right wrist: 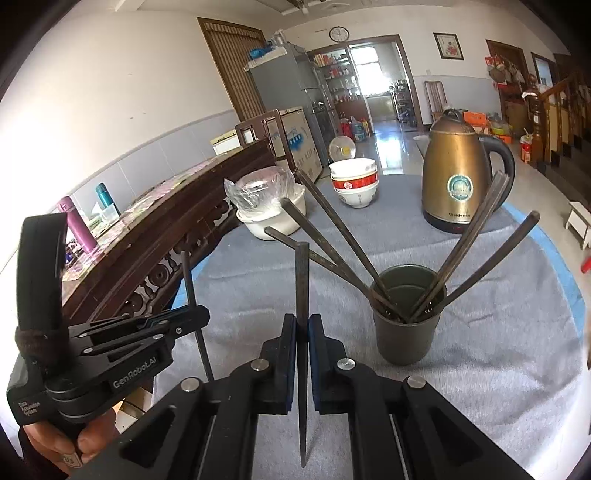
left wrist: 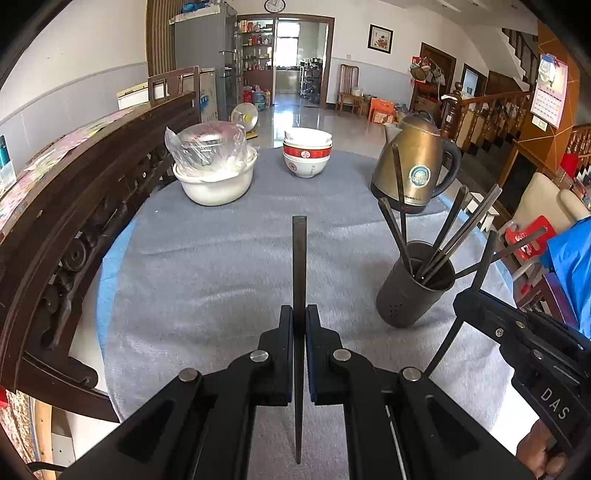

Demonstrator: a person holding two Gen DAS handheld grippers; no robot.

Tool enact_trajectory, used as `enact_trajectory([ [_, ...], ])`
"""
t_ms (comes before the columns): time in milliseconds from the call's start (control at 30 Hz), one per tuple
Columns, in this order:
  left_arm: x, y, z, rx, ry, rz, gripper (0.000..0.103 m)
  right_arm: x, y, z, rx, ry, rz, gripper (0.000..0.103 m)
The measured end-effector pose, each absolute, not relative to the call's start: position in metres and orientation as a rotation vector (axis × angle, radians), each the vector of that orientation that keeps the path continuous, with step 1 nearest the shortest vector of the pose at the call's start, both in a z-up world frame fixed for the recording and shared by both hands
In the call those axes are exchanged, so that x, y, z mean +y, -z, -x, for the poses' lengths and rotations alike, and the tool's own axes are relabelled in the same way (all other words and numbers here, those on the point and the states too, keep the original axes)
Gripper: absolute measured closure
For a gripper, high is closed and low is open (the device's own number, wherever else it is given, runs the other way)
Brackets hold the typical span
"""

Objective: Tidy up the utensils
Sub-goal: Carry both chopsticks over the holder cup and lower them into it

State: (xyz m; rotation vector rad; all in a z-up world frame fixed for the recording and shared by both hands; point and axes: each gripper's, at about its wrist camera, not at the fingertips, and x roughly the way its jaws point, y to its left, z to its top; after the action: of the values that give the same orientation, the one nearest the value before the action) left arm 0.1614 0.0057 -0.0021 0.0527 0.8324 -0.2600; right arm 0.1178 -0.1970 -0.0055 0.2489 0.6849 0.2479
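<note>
My left gripper (left wrist: 299, 321) pinches one dark, tapered chopstick (left wrist: 298, 266) upright. My right gripper (right wrist: 302, 328) clamps another (right wrist: 302, 280). More fan from the grey holder (right wrist: 406, 332).

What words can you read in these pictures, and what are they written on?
"DAS": on the right tool's body, in the left wrist view.
"GenRobot.AI": on the left tool's body, in the right wrist view.
"Data Acquisition System": small print on the left tool's base.
Kettle: round badge and a brand line low on it, too blurred to read.
Bowls, wall calendar, clock: too small to read.
</note>
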Motion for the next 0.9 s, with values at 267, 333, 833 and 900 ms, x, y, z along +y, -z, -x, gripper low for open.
enact_trajectory([
  [267,0.007,-0.002,-0.158,0.825,0.253,-0.051,0.097,-0.199,0.0,-0.114,0.653,-0.255,-0.263,0.095],
  [333,0.007,-0.005,-0.157,0.82,0.256,-0.048,0.097,-0.201,-0.004,-0.112,0.641,-0.255,-0.266,0.095],
  [833,0.01,-0.027,-0.151,0.796,0.283,-0.003,0.097,-0.22,-0.027,-0.092,0.503,-0.252,-0.32,0.095],
  [900,0.009,-0.031,-0.151,0.788,0.288,-0.002,0.097,-0.224,-0.031,-0.09,0.478,-0.244,-0.329,0.096],
])
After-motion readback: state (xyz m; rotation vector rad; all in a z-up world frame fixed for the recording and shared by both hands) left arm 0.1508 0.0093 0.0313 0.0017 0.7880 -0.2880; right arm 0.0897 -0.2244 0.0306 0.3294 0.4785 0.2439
